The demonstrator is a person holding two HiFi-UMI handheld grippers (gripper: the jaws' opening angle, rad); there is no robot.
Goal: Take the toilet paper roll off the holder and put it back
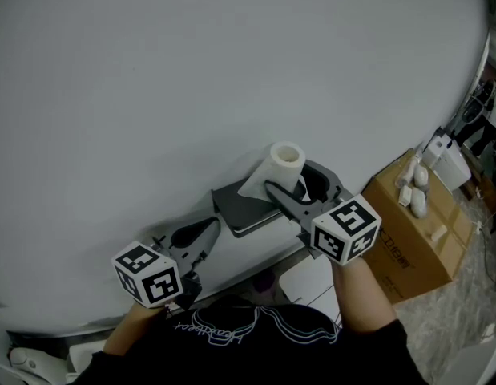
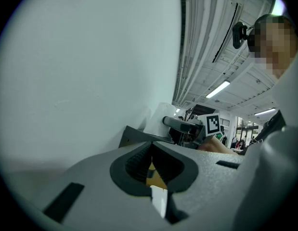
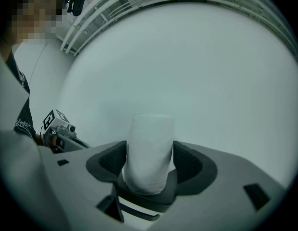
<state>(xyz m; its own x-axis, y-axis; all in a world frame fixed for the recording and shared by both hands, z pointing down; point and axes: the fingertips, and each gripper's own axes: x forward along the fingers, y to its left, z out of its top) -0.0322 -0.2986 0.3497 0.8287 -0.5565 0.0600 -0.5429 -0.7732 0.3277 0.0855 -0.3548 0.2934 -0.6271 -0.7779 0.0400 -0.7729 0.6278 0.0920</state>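
Note:
The white toilet paper roll (image 1: 284, 164) stands upright just off the wall, above the right end of the dark grey holder (image 1: 243, 208). My right gripper (image 1: 300, 182) is shut on the roll, one finger on each side. In the right gripper view the roll (image 3: 149, 150) fills the gap between the dark pads (image 3: 109, 163) of that gripper (image 3: 149, 163). My left gripper (image 1: 191, 236) hangs lower left of the holder, shut and holding nothing. In the left gripper view its jaws (image 2: 151, 165) meet, with the holder (image 2: 134, 134), roll (image 2: 157, 117) and right gripper (image 2: 189, 125) beyond.
A plain pale wall (image 1: 191, 70) fills most of the head view. At right stands a cardboard box (image 1: 416, 235) with small white items (image 1: 415, 189) on top, and a white case (image 1: 448, 160) behind it. A white box (image 1: 312, 283) lies on the floor below the holder.

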